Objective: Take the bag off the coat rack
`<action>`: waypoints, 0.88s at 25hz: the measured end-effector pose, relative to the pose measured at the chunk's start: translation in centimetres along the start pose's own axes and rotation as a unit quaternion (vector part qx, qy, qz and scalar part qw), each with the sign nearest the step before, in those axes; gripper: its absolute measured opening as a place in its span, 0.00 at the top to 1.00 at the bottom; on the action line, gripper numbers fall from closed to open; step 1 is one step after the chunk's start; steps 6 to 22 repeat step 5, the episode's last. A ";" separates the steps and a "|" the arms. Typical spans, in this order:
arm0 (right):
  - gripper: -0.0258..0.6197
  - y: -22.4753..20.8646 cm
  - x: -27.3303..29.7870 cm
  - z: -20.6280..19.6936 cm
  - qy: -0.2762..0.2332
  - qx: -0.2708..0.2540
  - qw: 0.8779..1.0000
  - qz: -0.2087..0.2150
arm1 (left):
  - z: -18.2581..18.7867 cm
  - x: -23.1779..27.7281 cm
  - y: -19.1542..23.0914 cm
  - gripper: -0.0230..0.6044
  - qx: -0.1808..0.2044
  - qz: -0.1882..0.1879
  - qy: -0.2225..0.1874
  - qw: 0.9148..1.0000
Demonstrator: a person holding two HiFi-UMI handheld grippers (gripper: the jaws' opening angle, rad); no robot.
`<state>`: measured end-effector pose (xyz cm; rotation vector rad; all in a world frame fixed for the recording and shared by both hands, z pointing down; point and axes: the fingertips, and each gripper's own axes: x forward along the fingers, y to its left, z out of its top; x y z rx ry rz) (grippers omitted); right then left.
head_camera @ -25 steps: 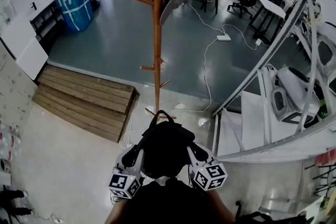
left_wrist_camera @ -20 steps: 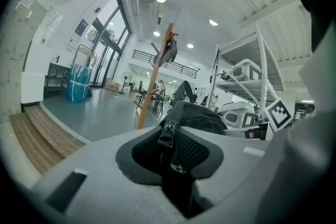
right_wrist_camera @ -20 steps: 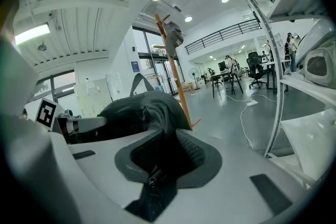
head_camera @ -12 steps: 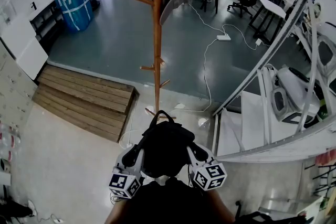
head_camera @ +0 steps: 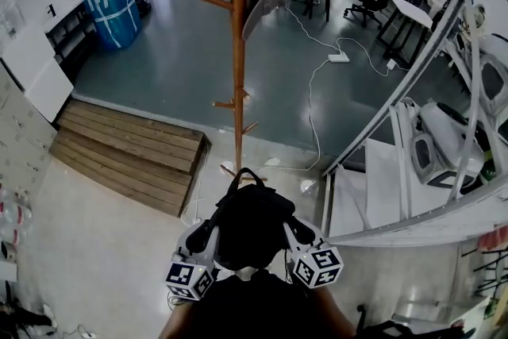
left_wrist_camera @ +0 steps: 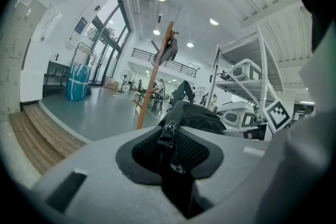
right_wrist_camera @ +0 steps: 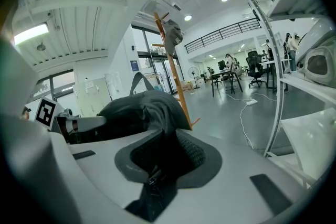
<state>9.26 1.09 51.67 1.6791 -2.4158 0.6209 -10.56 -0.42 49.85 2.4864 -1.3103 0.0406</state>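
Grey-blue workshop floor is stretching away past a wooden platform (head_camera: 131, 155) on the left. The coat rack (head_camera: 237, 52) is standing far off in the middle, and white shelving (head_camera: 413, 83) is rising on the right. The left gripper (head_camera: 208, 234) is pinching the bag (head_camera: 250, 222) on its left side, pads biting the black fabric beside a zip. The right gripper (head_camera: 295, 234) is clamping the opposite side the same way. I am holding the bag between both, near my body and well apart from the rack. So I judge it is already off its peg, with the two-sided grip stopping it from sagging or swinging. Its carry loop (head_camera: 244, 173) is pointing to the far side, toward the rack, and its long axis seems to be running near to far between the grippers.
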 end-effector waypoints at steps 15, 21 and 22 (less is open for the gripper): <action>0.85 0.3 0.1 0.0 0.002 0.000 1.000 0.000 | -0.1 -0.1 0.2 0.83 -0.006 0.000 0.003 1.000; 0.85 0.3 0.1 0.0 0.002 0.000 1.000 0.000 | -0.1 -0.1 0.2 0.83 -0.006 0.000 0.003 1.000; 0.85 0.3 0.1 0.0 0.002 0.000 1.000 0.000 | -0.1 -0.1 0.2 0.83 -0.006 0.000 0.003 1.000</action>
